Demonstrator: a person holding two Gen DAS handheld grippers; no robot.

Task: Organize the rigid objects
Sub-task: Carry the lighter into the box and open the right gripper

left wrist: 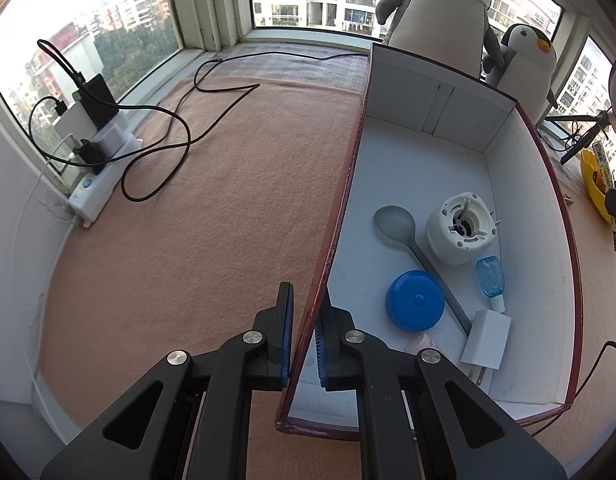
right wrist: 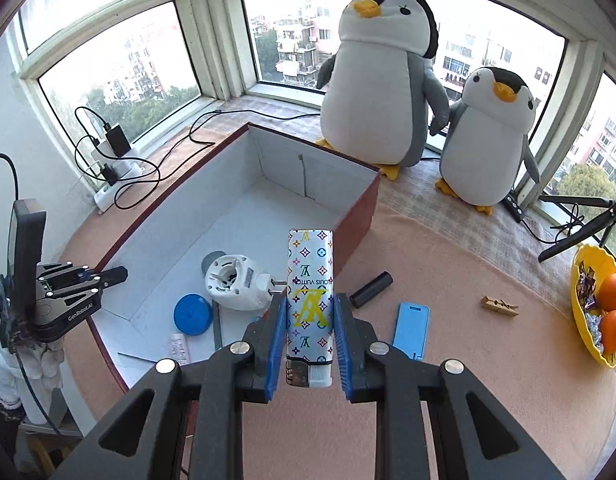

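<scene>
Between my right gripper's (right wrist: 310, 322) blue pads (right wrist: 276, 332) I see a white lighter (right wrist: 310, 300) patterned with multicoloured monogram flowers and a yellow logo. Ahead and to its left, the box (right wrist: 364, 212) is dark red outside and white inside. In it lie a blue round case (right wrist: 192, 314) and a white plug-in device (right wrist: 237, 287). To the claw's right I see a black cylinder (right wrist: 371, 289), a light blue phone case (right wrist: 411, 330) and a tan clothespin (right wrist: 500, 306) on the peach cloth (right wrist: 488, 360). Farther right, a yellow bowl (right wrist: 584, 336) holds oranges (right wrist: 612, 292). Beyond stand grey-and-white plush penguins (right wrist: 380, 80).
</scene>
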